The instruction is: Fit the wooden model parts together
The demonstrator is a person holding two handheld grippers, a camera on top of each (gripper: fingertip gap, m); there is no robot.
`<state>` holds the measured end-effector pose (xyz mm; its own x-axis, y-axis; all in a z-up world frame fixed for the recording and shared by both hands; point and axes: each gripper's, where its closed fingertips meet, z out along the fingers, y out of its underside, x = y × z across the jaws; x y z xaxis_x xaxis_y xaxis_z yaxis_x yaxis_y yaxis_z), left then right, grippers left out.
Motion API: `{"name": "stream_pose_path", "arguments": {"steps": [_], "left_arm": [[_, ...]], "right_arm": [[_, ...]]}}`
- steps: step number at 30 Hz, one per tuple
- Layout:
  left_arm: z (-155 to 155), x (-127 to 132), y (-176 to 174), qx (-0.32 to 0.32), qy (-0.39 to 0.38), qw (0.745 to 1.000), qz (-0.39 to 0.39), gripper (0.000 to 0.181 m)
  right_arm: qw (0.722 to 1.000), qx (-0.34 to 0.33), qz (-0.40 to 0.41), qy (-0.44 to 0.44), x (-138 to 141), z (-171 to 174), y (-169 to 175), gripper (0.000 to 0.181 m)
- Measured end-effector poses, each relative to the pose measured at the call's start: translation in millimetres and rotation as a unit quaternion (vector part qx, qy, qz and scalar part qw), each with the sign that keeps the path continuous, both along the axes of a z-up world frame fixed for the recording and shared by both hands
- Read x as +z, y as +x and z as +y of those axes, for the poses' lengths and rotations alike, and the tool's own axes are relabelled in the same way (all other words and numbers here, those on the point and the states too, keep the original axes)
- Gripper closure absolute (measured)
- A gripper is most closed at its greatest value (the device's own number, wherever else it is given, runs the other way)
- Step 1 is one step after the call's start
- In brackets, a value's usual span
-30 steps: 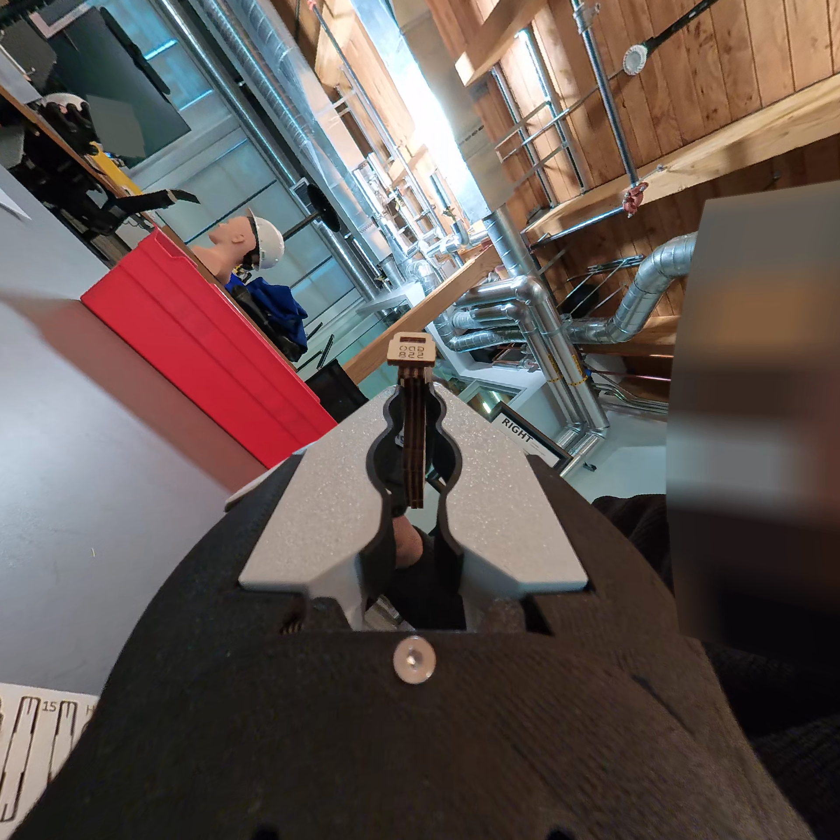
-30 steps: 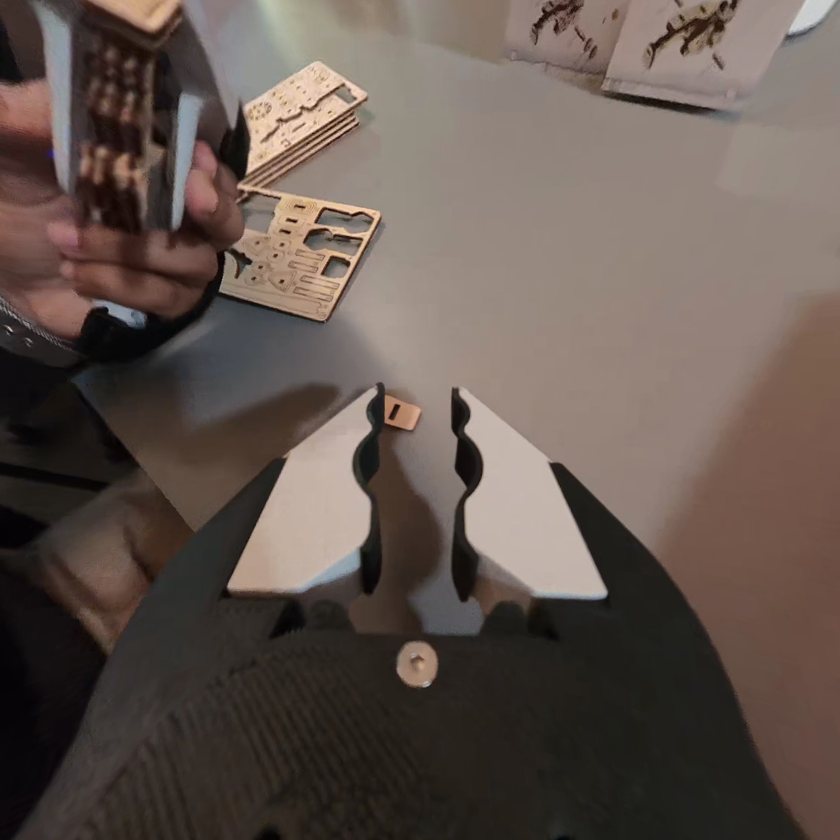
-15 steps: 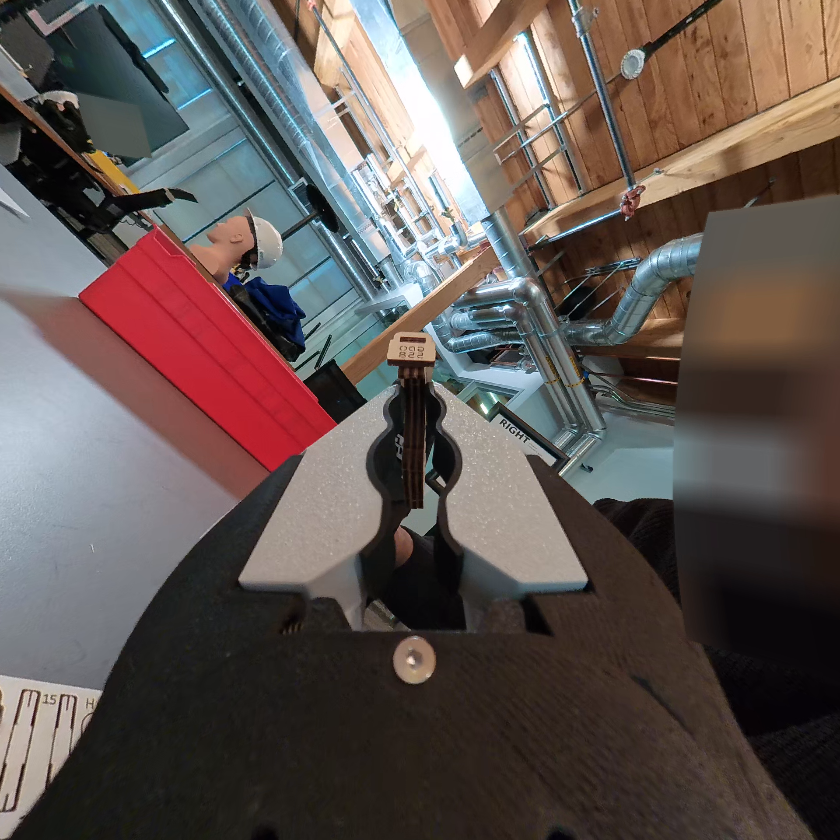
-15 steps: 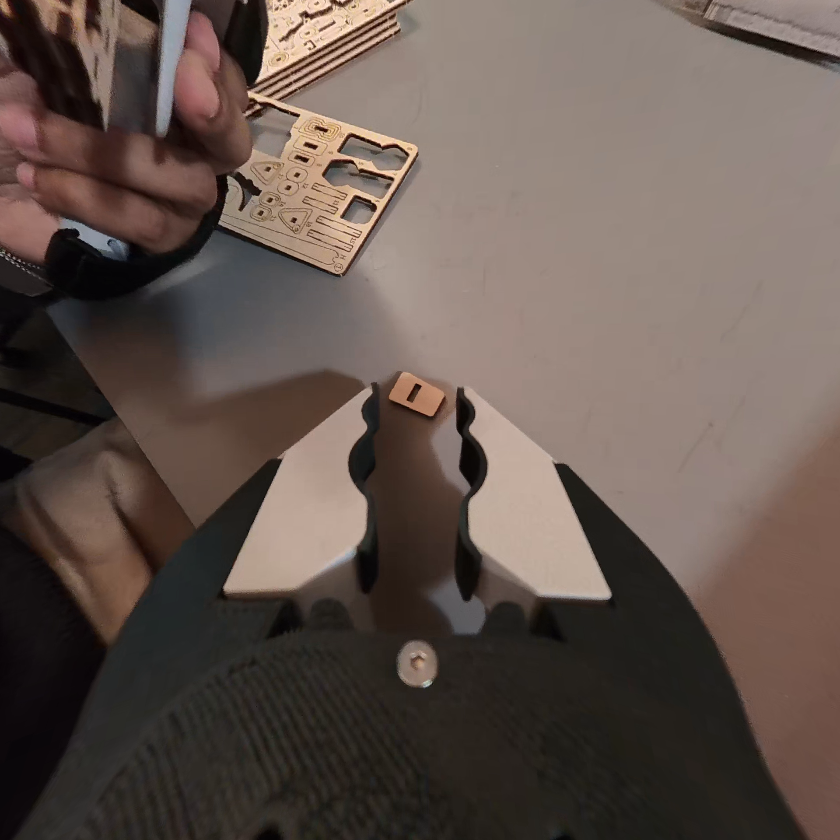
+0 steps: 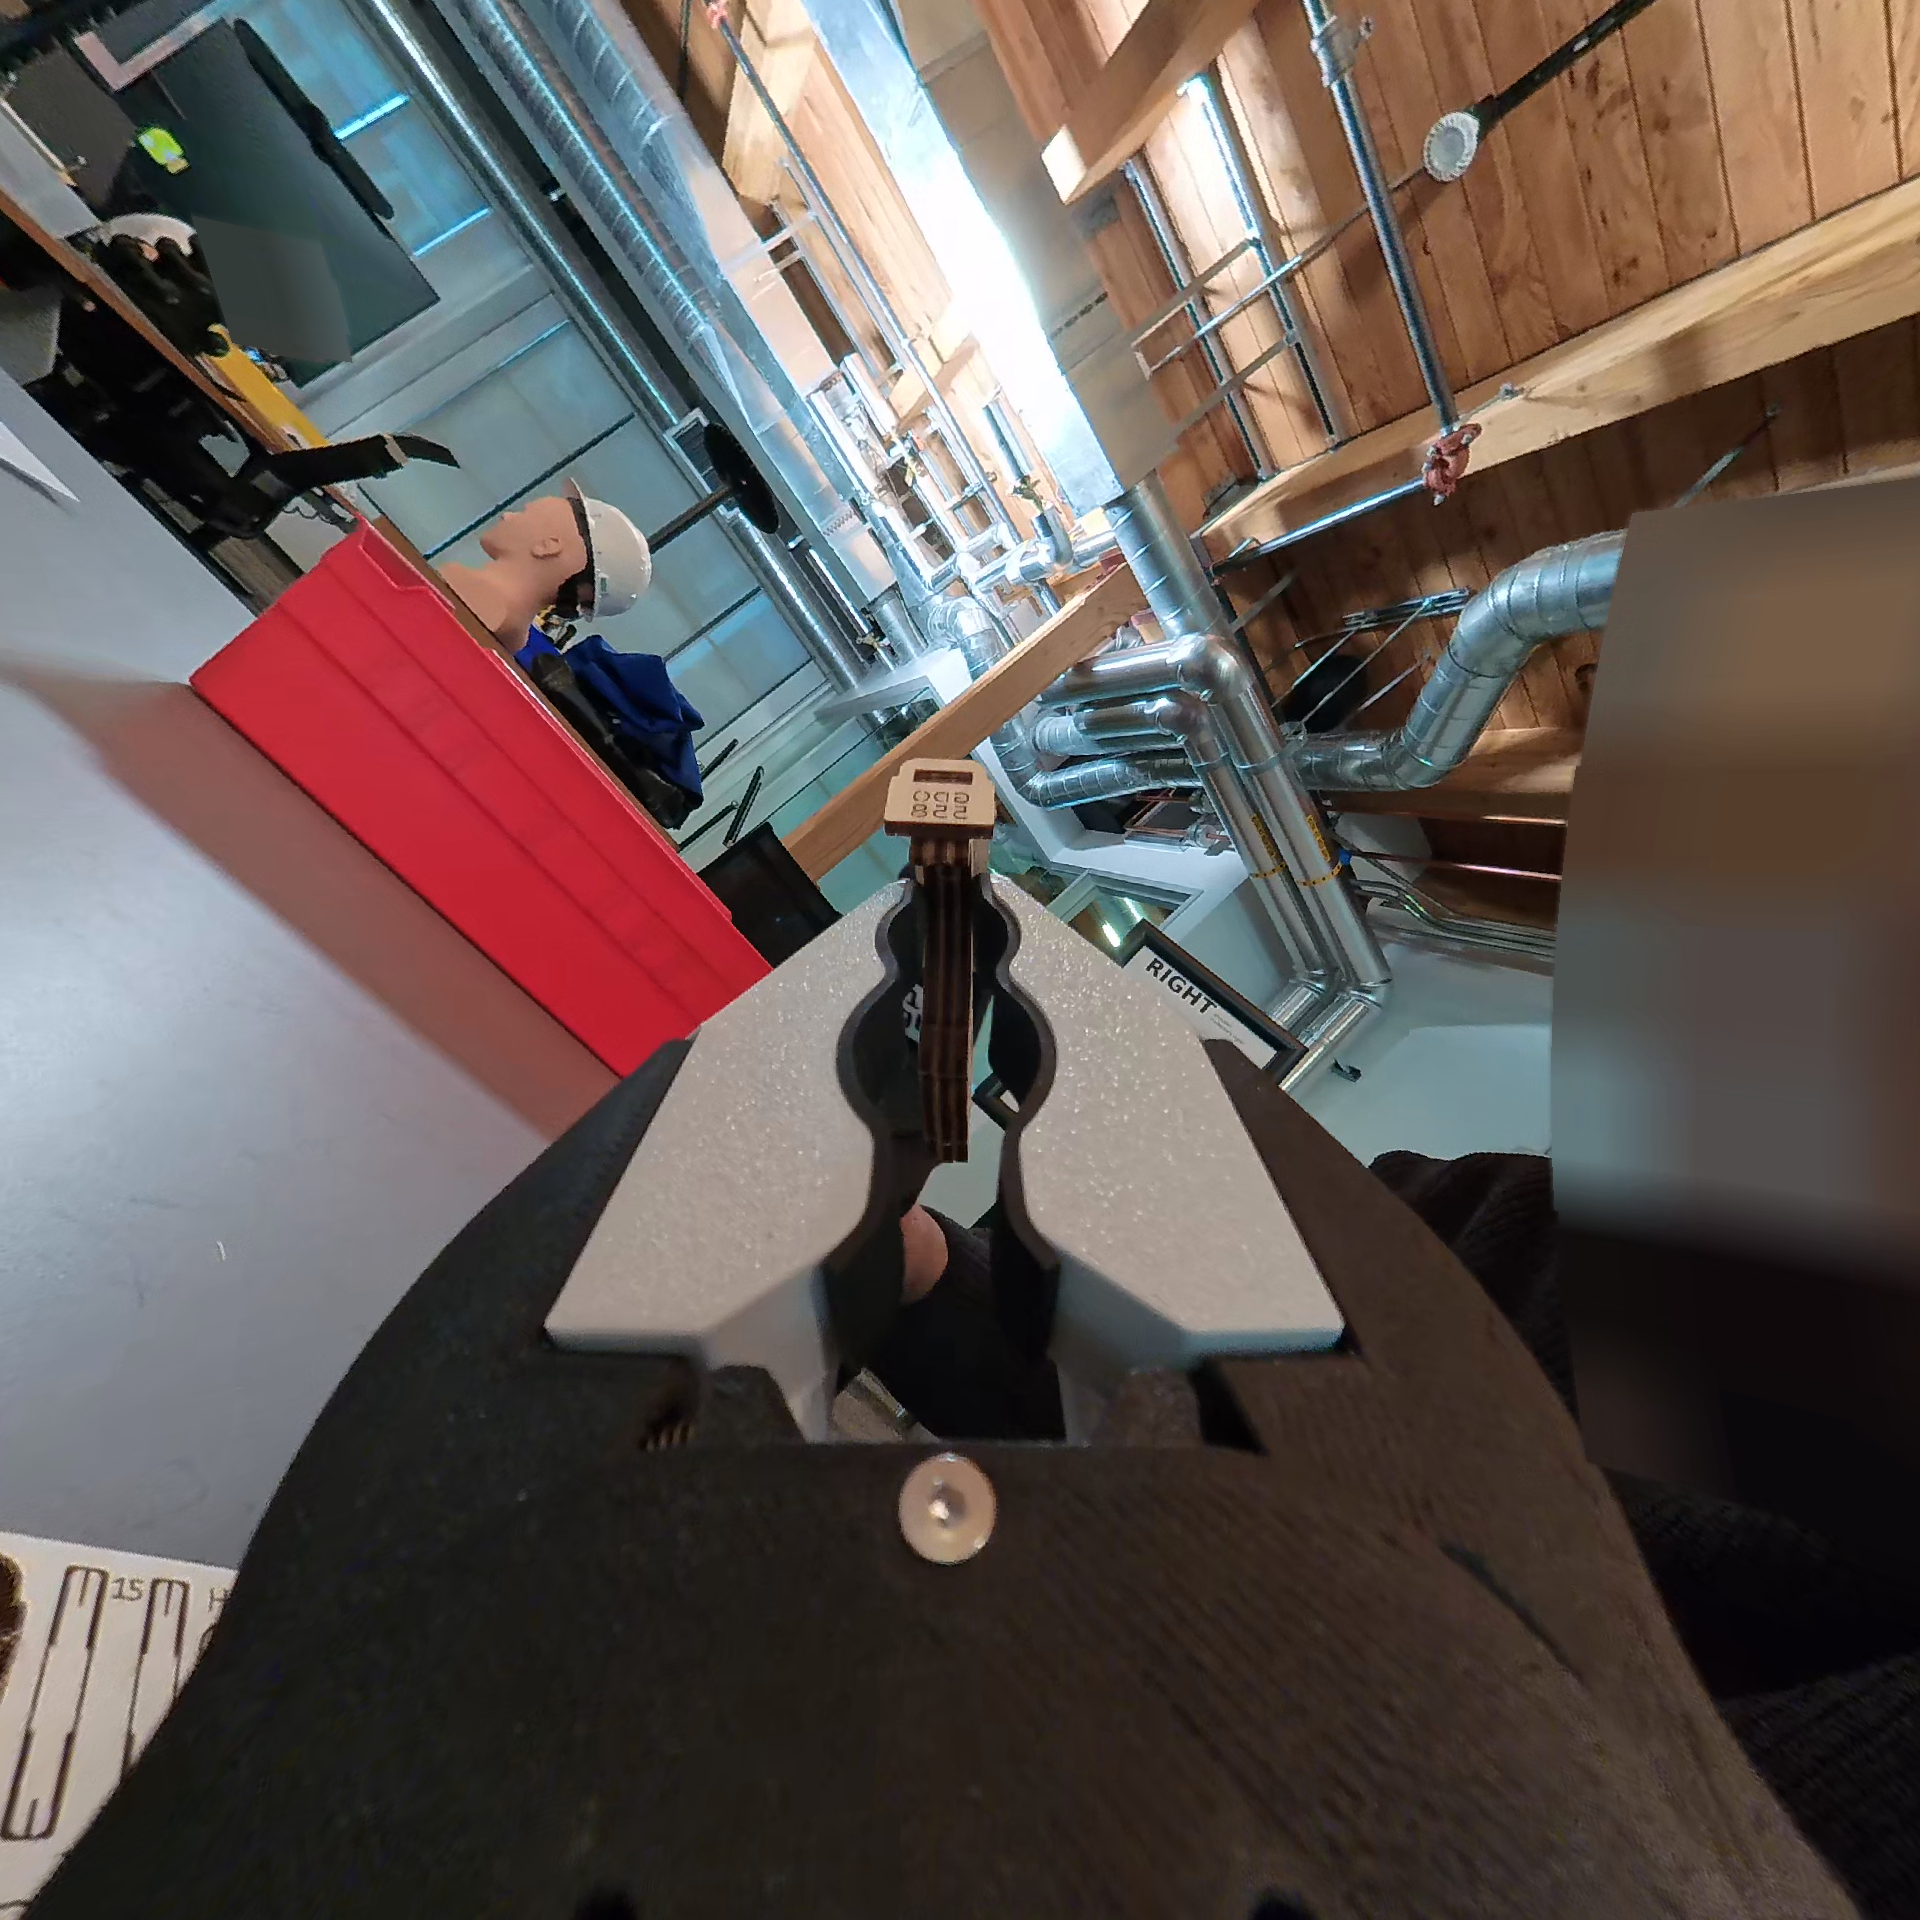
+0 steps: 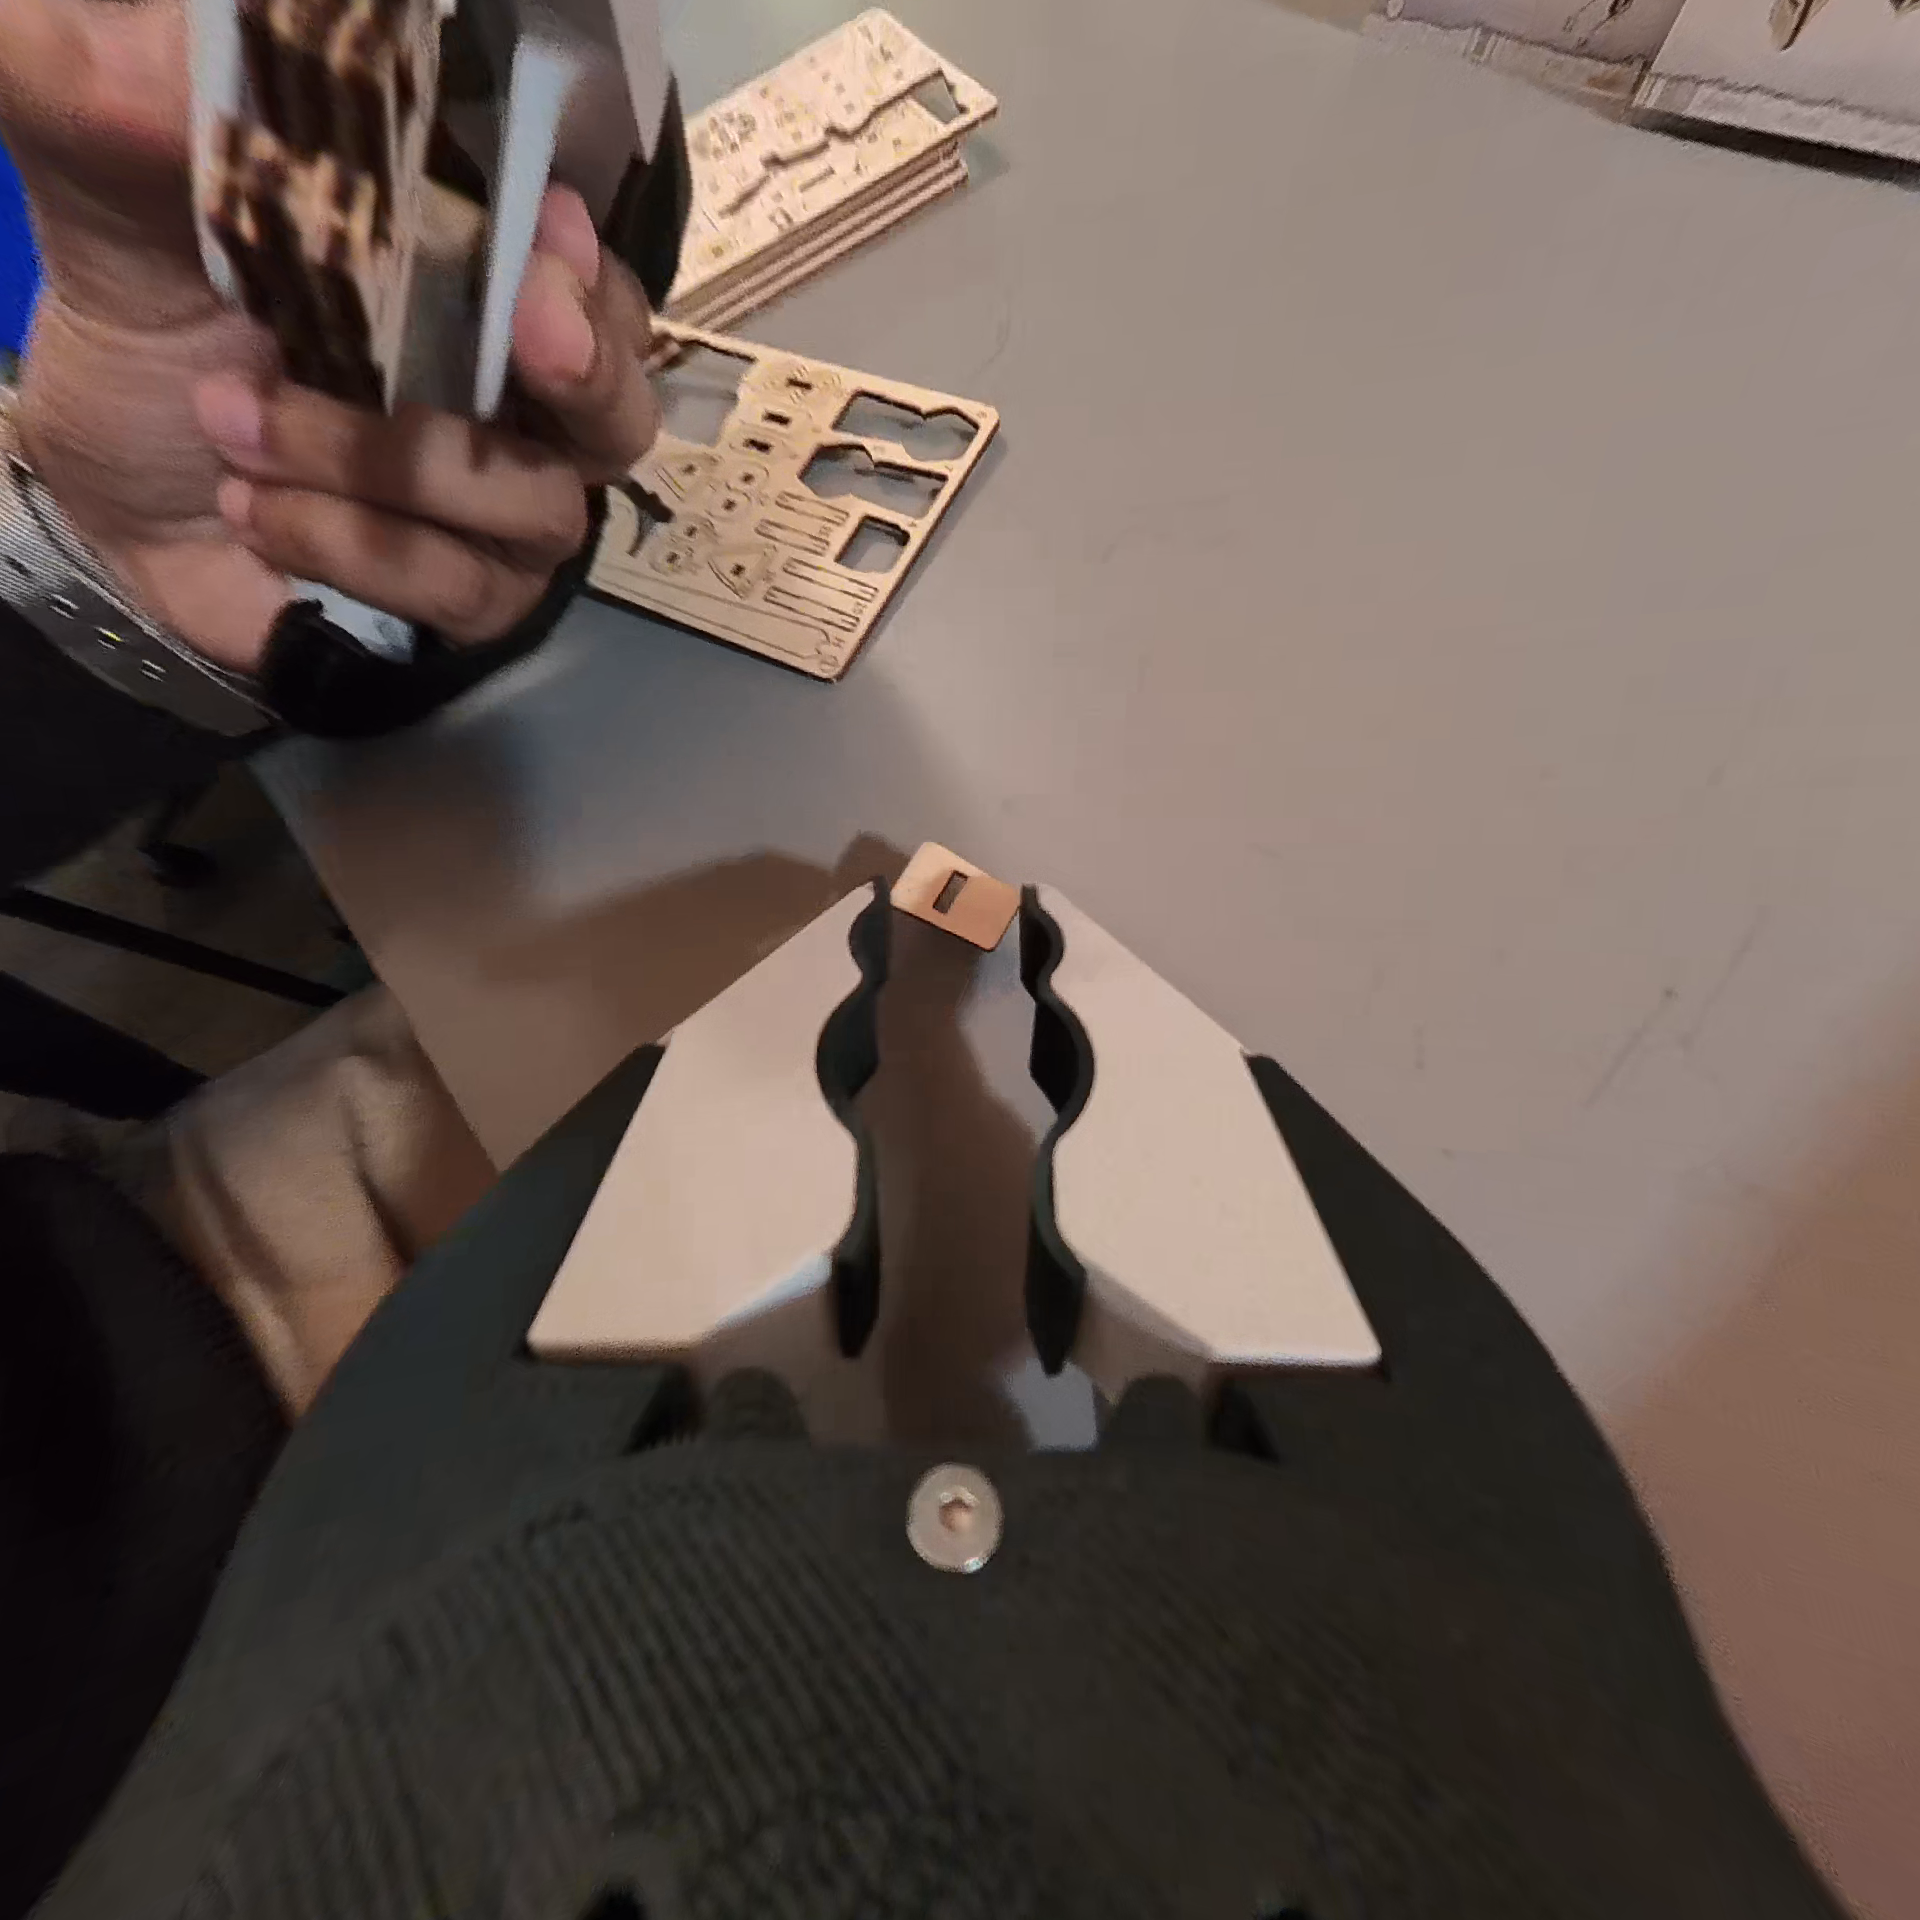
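My left gripper is shut on a stacked wooden model part, held edge-on and pointed up toward the ceiling; a small square cap tops the part. It also shows blurred in the right wrist view, held by a hand at upper left. My right gripper is open and low over the grey table. A small square wooden piece with a slot lies on the table between its fingertips.
A punched-out wooden sheet lies beyond the small piece, with a stack of sheets behind it. Paper instruction sheets lie at the far right. A red bin stands on the table in the left wrist view. The table edge runs at left. About 15 centimeters separates my left fingertips from my right.
My right gripper has moved forward and down, so the small slotted piece now sits between its fingertips. The left gripper has kept its hold and barely moved.
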<state>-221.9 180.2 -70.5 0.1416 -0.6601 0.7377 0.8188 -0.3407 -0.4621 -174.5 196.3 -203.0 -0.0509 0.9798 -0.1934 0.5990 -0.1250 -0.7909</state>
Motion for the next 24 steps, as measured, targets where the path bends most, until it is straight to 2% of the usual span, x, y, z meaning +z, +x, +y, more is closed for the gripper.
{"name": "stream_pose_path", "arguments": {"steps": [5, 9, 12, 15, 17, 20, 22, 24], "left_arm": [[1, -1, 1, -0.003, -0.002, 1.0, -0.002, 0.174], [1, -3, 2, -0.007, -0.007, 1.0, -0.002, 0.174], [2, -4, 3, -0.01, -0.009, 1.0, -0.006, 0.174], [2, -4, 3, -0.012, -0.01, 1.0, -0.012, 0.174], [3, -4, 3, -0.012, -0.011, 1.0, -0.013, 0.174], [3, -5, 3, -0.012, -0.012, 1.0, -0.012, 0.174], [3, -5, 3, -0.012, -0.013, 1.0, -0.012, 0.174], [3, -5, 2, -0.012, -0.013, 1.0, -0.014, 0.174]], "right_arm": [[0.997, -0.029, 0.047, -0.054, 16, 11, -1, 0.157], [0.99, -0.07, 0.117, -0.022, 39, 32, 0, 0.157], [0.988, -0.08, 0.125, 0.051, 45, 41, 2, 0.157], [0.978, -0.116, 0.093, 0.147, 36, 56, 5, 0.157], [0.959, -0.141, 0.059, 0.239, 29, 71, 9, 0.157], [0.911, -0.136, -0.025, 0.388, 14, 84, 17, 0.157], [0.884, -0.115, -0.063, 0.449, 5, 81, 18, 0.157], [0.87, -0.097, -0.073, 0.477, 1, 72, 15, 0.157]]}}
